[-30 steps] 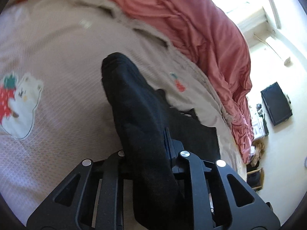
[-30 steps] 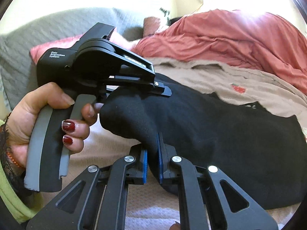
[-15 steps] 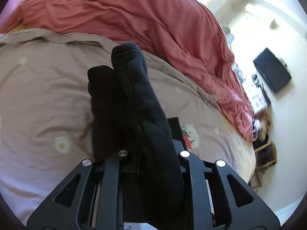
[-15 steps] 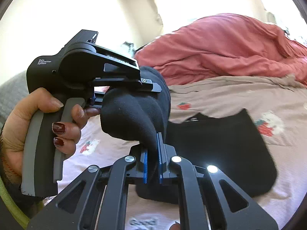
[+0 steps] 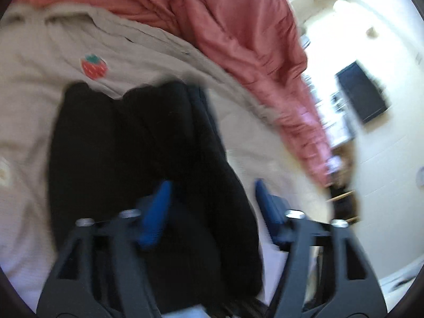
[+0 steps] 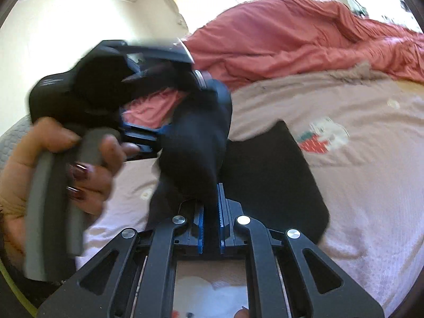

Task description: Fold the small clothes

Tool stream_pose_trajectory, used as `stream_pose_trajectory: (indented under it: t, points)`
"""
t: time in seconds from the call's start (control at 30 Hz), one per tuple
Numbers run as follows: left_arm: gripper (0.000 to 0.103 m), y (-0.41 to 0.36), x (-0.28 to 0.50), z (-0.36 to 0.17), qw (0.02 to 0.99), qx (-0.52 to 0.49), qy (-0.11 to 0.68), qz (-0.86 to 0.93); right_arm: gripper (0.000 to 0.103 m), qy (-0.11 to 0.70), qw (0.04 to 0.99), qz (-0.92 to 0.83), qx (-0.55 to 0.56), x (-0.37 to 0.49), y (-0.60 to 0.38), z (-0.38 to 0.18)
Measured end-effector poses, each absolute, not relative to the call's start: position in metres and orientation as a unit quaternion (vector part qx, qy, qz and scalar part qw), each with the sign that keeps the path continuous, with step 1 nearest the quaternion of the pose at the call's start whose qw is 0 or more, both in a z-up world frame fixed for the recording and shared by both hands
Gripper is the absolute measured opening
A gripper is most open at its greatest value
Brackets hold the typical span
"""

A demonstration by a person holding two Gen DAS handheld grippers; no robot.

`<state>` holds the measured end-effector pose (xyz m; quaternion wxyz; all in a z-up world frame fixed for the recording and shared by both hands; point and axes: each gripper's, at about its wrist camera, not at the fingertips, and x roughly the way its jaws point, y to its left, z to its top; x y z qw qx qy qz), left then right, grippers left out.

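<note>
Our right gripper (image 6: 210, 228) clamps the black garment (image 6: 196, 143), half-folded on the bed (image 6: 371, 185), while our left gripper's (image 5: 212, 198) jaws are opening around it.

Both wrist views look close down at the black garment (image 5: 137, 159) on the bed (image 6: 371, 185).

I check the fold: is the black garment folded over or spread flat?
Folded over: one end of the black garment is lifted back over the part lying flat on the bedspread.
</note>
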<state>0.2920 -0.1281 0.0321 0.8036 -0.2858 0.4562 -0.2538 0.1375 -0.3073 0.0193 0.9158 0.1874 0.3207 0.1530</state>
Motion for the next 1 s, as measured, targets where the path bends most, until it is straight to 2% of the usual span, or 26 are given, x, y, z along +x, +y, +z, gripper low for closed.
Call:
stream_pose_trajectory:
  t: [0.17, 0.37, 0.4, 0.57, 0.73, 0.8, 1.0]
  points:
    - [0.058, -0.099, 0.273, 0.043, 0.841, -0.253, 0.422, -0.224, 0.008, 0.363, 0.886, 0.141, 0.252, 0.144, -0.330, -0.008]
    - [0.057, -0.074, 0.244, 0.038, 0.886, -0.181, 0.395, -0.164, 0.015, 0.375, 0.886, 0.133, 0.236, 0.141, -0.331, -0.009]
    - [0.057, -0.073, 0.240, 0.034, 0.889, -0.170, 0.395, -0.156, 0.018, 0.378, 0.886, 0.131, 0.232, 0.139, -0.332, -0.008]
    - [0.057, -0.072, 0.224, 0.010, 0.897, -0.130, 0.395, -0.150, 0.028, 0.392, 0.893, 0.110, 0.191, 0.128, -0.342, 0.004]
    - [0.057, -0.082, 0.210, -0.011, 0.899, -0.094, 0.396, -0.163, 0.029, 0.377, 0.911, 0.084, 0.147, 0.120, -0.360, 0.026]
    - [0.058, -0.088, 0.209, -0.018, 0.900, -0.078, 0.398, -0.159, 0.034, 0.376, 0.913, 0.088, 0.135, 0.126, -0.362, 0.037]
    - [0.058, -0.095, 0.200, -0.034, 0.906, -0.039, 0.389, -0.161, 0.037, 0.386, 0.907, 0.115, 0.121, 0.176, -0.352, 0.060]
